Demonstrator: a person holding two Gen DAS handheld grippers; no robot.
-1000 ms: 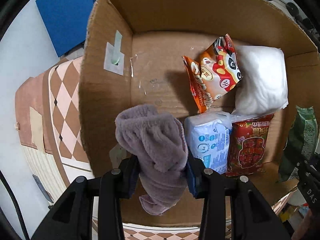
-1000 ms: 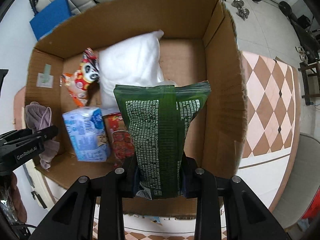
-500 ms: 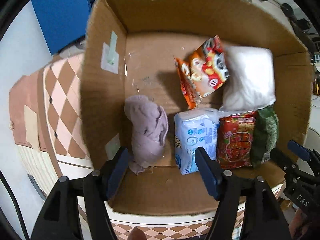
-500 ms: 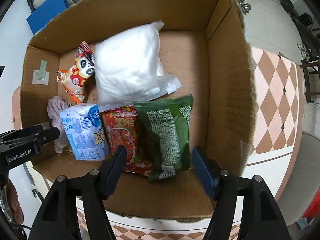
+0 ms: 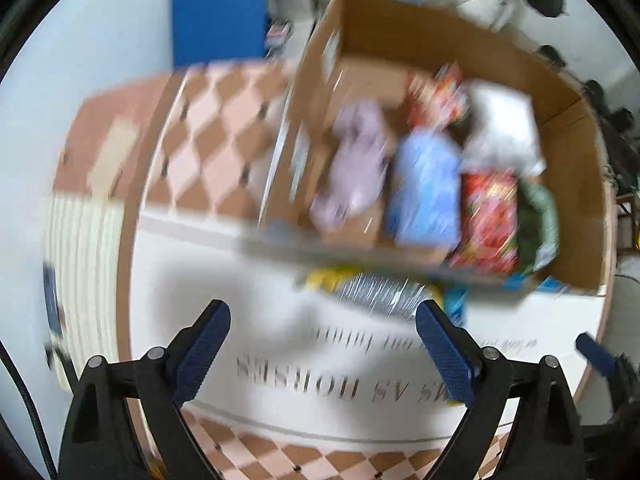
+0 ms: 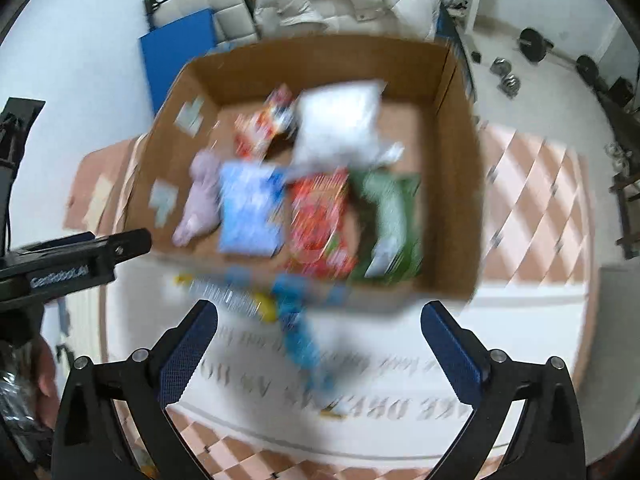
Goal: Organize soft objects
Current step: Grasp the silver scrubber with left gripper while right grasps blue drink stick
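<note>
Both views are motion-blurred. The cardboard box (image 5: 400,20) (image 6: 320,56) holds a mauve towel (image 5: 356,160) (image 6: 200,200), a blue-white pack (image 5: 424,188) (image 6: 248,212), a red snack bag (image 5: 488,224) (image 6: 316,216), a green snack bag (image 5: 536,224) (image 6: 388,220), a white pillow pack (image 5: 500,132) (image 6: 340,128) and an orange snack bag (image 5: 440,92) (image 6: 264,124). My left gripper (image 5: 322,344) is open and empty, back from the box over the white mat. My right gripper (image 6: 320,344) is open and empty, also short of the box.
Blurred silvery-yellow and blue packets (image 5: 384,288) (image 6: 256,300) lie on the white printed mat (image 5: 280,340) in front of the box. A blue board (image 5: 216,12) leans behind. Checkered table surface (image 6: 536,200) lies to the sides. Dumbbells (image 6: 508,76) sit on the floor.
Both grippers let go, the left of the towel and the right of the green bag, which now lie in the box. Both have since pulled back and up, away from the box.
</note>
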